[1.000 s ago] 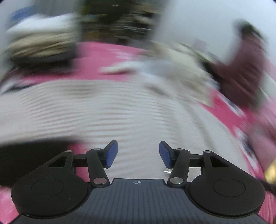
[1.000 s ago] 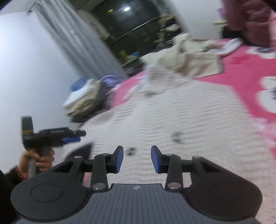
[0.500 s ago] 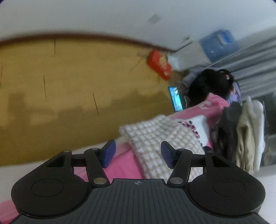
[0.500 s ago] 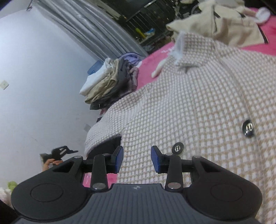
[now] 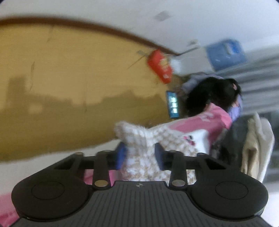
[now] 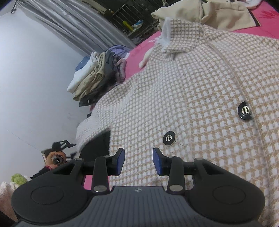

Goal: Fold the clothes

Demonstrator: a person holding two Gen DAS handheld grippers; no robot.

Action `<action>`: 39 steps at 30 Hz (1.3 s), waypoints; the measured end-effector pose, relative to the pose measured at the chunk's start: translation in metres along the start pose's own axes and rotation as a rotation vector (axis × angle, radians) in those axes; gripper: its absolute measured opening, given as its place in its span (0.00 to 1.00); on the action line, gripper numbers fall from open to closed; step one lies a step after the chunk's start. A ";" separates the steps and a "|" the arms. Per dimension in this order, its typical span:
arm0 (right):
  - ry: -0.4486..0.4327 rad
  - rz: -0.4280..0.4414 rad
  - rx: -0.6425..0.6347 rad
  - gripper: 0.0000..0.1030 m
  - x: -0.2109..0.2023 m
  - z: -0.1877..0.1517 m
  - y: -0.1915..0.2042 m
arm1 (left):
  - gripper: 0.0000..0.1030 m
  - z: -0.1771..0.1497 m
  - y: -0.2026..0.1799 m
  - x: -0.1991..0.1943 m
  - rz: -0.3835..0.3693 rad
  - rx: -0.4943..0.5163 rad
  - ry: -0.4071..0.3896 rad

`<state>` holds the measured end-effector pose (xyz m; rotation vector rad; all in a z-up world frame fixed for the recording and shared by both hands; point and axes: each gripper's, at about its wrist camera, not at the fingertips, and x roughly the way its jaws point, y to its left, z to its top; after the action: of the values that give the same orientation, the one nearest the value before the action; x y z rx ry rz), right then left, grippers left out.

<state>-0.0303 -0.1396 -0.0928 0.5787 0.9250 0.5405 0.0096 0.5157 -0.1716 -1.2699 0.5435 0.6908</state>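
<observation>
A beige-and-white checked jacket [image 6: 191, 87] with dark buttons [image 6: 168, 138] lies spread on the pink bedspread [image 6: 137, 57]. In the blurred left wrist view its fuzzy sleeve cuff [image 5: 137, 136] fills the gap of my left gripper [image 5: 140, 155]. The jaws are closing and both blue pads [image 5: 122, 153] meet the fabric. My right gripper [image 6: 138, 160] stands open low over the jacket's front near the lower button, with cloth showing behind its gap. In the right wrist view a hand [image 6: 55, 157] holds the left gripper [image 6: 61, 145] past the sleeve.
A stack of folded clothes [image 6: 94, 76] sits at the bed's far left edge. A loose beige garment [image 6: 209, 15] lies beyond the collar. A wooden headboard [image 5: 69, 87], a dark-haired person [image 5: 212, 94] with a lit phone [image 5: 172, 104], and a grey curtain [image 6: 78, 26] surround the bed.
The left view swung from the jacket's body toward the headboard; the sleeve cuff came between its fingers and the jaws narrowed. The right gripper sank closer to the jacket near the buttons, still open.
</observation>
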 end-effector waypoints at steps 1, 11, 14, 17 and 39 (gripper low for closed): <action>0.001 -0.004 -0.001 0.38 -0.001 0.000 0.000 | 0.12 0.000 -0.007 -0.005 -0.003 0.046 -0.029; -0.023 -0.038 -0.001 0.38 -0.017 0.000 -0.006 | 0.07 -0.093 -0.147 -0.138 -0.535 0.627 -0.092; -0.059 -0.052 0.019 0.38 -0.027 -0.001 -0.011 | 0.07 -0.148 -0.187 -0.185 -0.800 0.830 0.001; -0.108 -0.064 0.058 0.38 -0.043 -0.002 -0.022 | 0.07 -0.206 -0.200 -0.226 -1.027 1.044 0.111; 0.082 0.056 0.077 0.45 -0.023 -0.014 -0.047 | 0.31 -0.320 -0.060 -0.166 -0.525 1.094 1.175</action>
<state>-0.0448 -0.1851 -0.1177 0.6577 1.0129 0.5836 -0.0584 0.1675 -0.0849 -0.5655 1.2339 -0.8392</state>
